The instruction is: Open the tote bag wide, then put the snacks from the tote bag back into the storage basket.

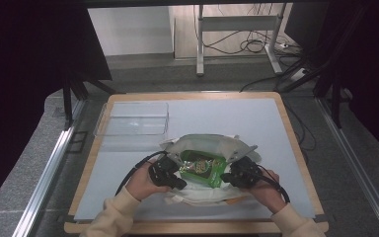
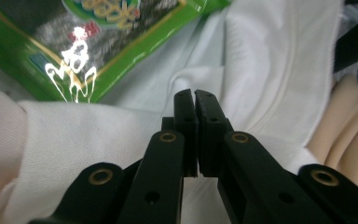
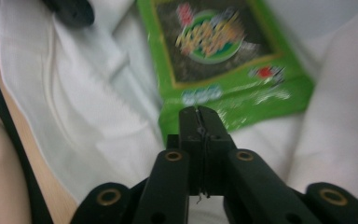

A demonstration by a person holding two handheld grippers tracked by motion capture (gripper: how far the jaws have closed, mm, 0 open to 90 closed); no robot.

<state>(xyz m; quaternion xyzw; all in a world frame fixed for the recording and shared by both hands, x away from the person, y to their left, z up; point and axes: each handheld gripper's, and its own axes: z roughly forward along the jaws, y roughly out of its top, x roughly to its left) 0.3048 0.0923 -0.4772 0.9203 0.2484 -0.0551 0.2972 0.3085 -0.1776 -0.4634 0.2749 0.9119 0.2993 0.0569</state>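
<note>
A white cloth bag (image 1: 205,140) lies open near the front of the table, and a green snack packet (image 1: 202,168) lies flat inside its mouth. My left gripper (image 1: 170,175) sits at the left edge of the opening. In the left gripper view its jaws (image 2: 196,95) are closed on a fold of the bag (image 2: 270,56), with the packet (image 2: 98,42) beyond them. My right gripper (image 1: 237,174) is at the right edge of the opening. Its jaws (image 3: 199,112) are pressed together with a thread of fabric between them, and the packet (image 3: 214,46) lies just past the tips on the bag (image 3: 88,93).
An empty clear plastic tray (image 1: 133,118) stands at the back left of the grey mat (image 1: 237,113). Wooden table edges frame the mat. A desk frame and loose cables (image 1: 246,44) are on the floor beyond the table. A cream sleeve (image 2: 349,126) is close on the right.
</note>
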